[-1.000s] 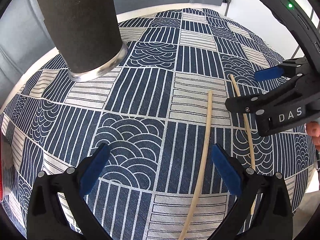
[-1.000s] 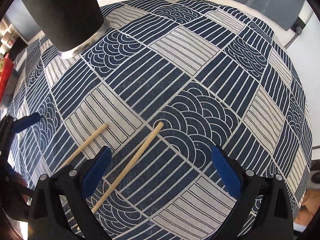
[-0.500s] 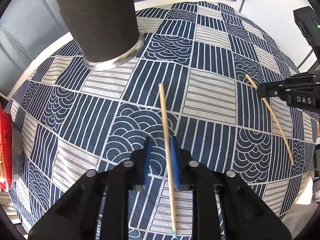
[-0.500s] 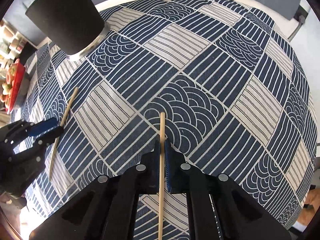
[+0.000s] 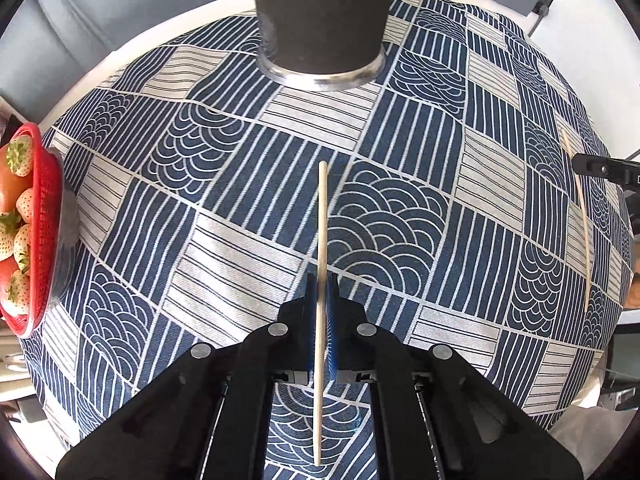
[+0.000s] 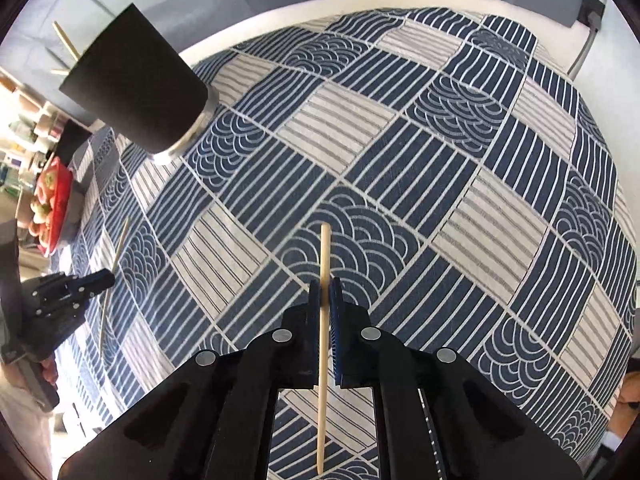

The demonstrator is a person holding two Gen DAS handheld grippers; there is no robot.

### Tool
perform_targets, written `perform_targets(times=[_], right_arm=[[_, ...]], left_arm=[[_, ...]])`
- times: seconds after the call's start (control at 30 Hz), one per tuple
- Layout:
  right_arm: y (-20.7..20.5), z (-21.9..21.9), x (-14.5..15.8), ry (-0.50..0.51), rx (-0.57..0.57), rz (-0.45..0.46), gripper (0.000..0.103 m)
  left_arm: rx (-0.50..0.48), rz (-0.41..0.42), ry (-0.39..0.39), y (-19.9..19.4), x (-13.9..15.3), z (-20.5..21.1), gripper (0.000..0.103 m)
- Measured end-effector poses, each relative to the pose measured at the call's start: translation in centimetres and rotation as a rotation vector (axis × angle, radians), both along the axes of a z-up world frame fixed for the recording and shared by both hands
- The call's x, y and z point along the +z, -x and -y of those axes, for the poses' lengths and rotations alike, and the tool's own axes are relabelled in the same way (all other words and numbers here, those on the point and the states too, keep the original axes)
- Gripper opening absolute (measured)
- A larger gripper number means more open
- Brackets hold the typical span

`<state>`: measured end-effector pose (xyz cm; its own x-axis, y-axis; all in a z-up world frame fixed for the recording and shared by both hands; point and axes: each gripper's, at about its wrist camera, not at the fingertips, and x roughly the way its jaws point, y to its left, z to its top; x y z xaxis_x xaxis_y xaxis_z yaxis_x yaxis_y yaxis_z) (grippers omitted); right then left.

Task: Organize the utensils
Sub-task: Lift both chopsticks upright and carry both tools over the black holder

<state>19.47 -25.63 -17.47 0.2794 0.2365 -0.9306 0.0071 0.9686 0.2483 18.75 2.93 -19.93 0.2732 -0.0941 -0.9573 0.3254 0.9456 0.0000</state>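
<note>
Left claw (image 5: 320, 296): closed on a thin pale wooden chopstick (image 5: 322, 216), pinched between the two blue pads (image 5: 332, 320).
Left chopstick: runs straight along the claw's line; its far end sticks out well past the pad tips over the cloth, its near end trails back between the black arms toward the camera.
Right claw (image 6: 325, 300): also clamped shut, gripping a second thin pale wooden chopstick (image 6: 325, 256) between its blue pads (image 6: 335, 320).
Right chopstick: lies in line with the claw, tip pointing forward over a wave-patterned square, tail reaching back under the camera.
Each claw seen from the other: in the right wrist view the left claw shows at the far left edge with its stick crossing it at a slant; in the left wrist view the right claw's black tip peeks in at the right edge with its stick hanging below.
Holder: a tall dark grey cylindrical cup with a shiny metal base ring (image 5: 320, 20) stands upright beyond the left claw, straight ahead of its chopstick tip but well apart from it; in the right wrist view it sits to the upper left, with wooden stick ends poking out of its mouth (image 6: 66, 46).
Tabletop: round, white-edged (image 6: 280, 12), covered by a navy and white patchwork cloth of stripes and wave arcs (image 5: 400, 140).
Far side: a red mesh basket of strawberries (image 5: 44, 200) sits at the left edge of the tabletop.
</note>
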Motion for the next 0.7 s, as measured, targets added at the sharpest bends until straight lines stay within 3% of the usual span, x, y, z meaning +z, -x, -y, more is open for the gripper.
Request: perform_targets(times=[0.5,0.7], right_arm=[[-5.3,-0.7,9.5,0.022,0.073,0.18,0.004],[-6.0,-2.2,13.2,0.056,0.113,0.275,0.004]], left_arm=[[0.066,0.137,0.025,-2.8,7.9,-3.7,0.005],[0.095,0.234,0.047,-4.2,11.9,-4.7,0.005]])
